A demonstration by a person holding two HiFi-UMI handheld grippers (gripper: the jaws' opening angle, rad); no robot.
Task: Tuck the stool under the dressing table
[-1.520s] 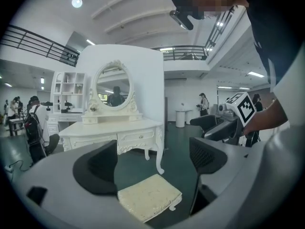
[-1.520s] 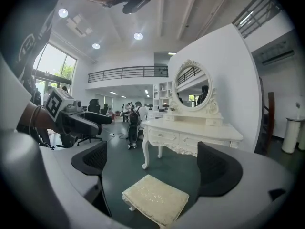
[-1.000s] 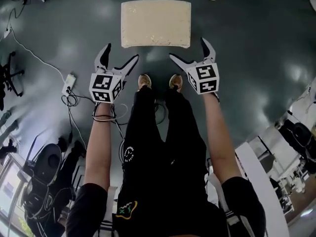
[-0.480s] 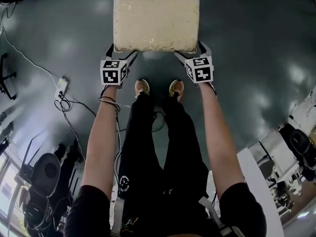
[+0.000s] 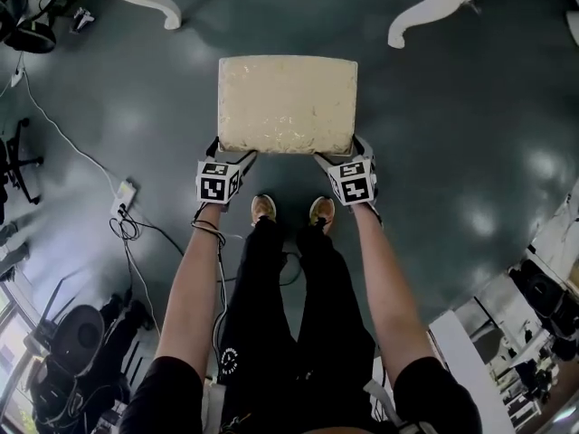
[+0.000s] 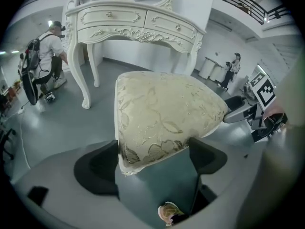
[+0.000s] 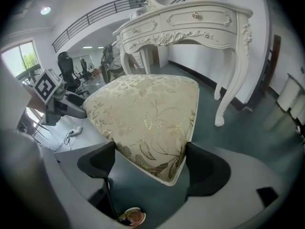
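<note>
Stool (image 5: pixel 288 104) corner inside each hand-held gripper (image 5: pixel 231 151) (image 5: pixel 341 151)

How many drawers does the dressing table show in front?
2: the left drawer and the right drawer, side by side in the front of the table. Others may be hidden.

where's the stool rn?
Head view centre: the stool, near corners clamped in the left gripper and right gripper, just ahead of the person's feet and short of the dressing table legs, not yet under it.
</note>
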